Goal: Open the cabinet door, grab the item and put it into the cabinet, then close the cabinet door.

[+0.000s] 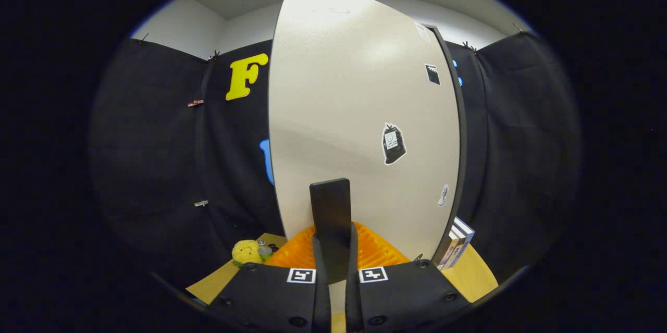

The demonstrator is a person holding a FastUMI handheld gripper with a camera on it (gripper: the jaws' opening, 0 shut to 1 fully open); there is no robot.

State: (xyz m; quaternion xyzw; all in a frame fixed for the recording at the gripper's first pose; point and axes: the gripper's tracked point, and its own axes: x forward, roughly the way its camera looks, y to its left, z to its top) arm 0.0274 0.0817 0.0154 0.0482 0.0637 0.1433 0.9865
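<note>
Two fingers of the hand-held gripper stand drawn in close, and between them rises a dark upright bar that looks to be the door's handle; we judge the fingers clenched on it, one against each side. Directly ahead stands the cabinet door, a pale panel with a dark edge down its right side, bearing several small stickers. We cannot tell from this view how far the door stands open. Low and just beyond the fingers lies an orange ribbed item, resting on the counter at the foot of the door. To the left of the orange piece, near the booth wall, we note a small yellow plush toy with a few small objects beside it. To the right, past the door's dark edge, a few books stand upright on the counter.
</note>
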